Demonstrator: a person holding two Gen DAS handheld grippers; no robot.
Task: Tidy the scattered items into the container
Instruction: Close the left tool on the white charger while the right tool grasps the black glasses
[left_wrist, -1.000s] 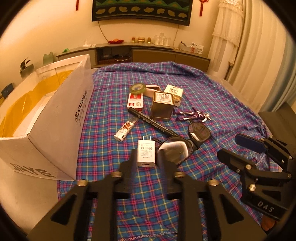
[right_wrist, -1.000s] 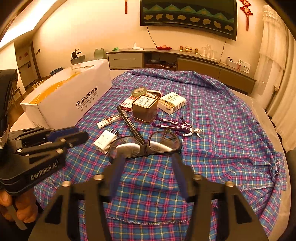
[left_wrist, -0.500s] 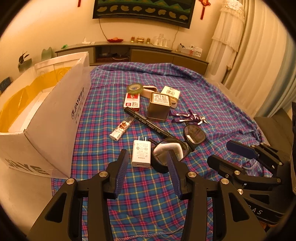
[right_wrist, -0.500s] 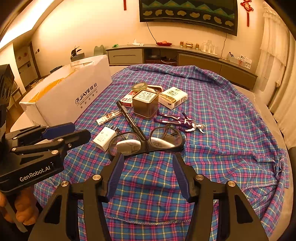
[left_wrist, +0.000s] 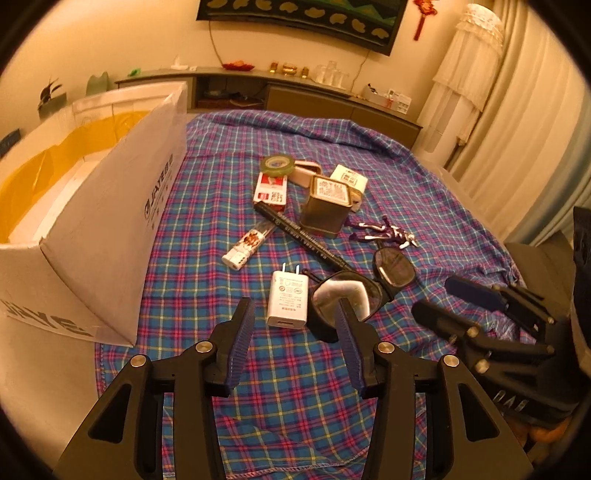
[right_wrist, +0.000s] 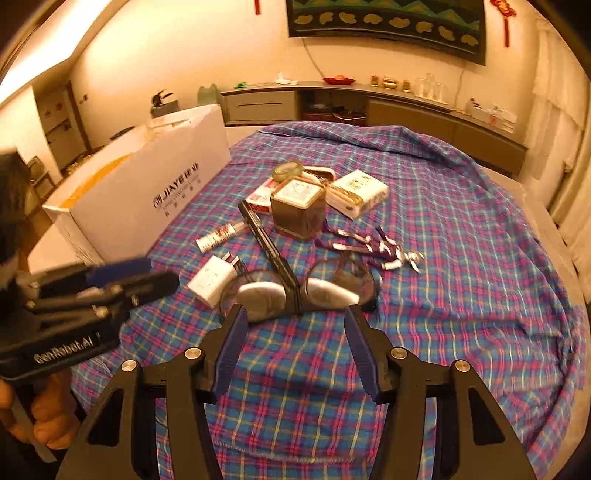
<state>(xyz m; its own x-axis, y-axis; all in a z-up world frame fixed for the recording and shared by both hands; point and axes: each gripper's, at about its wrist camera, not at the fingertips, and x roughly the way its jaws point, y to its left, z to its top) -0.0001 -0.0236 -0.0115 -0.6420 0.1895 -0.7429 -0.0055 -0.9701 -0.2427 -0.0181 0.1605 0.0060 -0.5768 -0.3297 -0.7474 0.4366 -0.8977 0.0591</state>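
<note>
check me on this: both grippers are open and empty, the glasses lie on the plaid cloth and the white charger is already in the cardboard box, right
Not quite. The white charger is not in the cardboard box: the left wrist view shows it lying on the plaid cloth, just ahead of the left gripper. The rest holds: the left gripper and right gripper are open and empty, and the glasses lie on the cloth.

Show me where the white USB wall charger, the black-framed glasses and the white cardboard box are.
white USB wall charger (left_wrist: 289, 300), left wrist view, middle of its labelled face.
black-framed glasses (right_wrist: 295, 291), right wrist view, on the bridge.
white cardboard box (left_wrist: 122, 236), left wrist view, its outer side wall.
</note>
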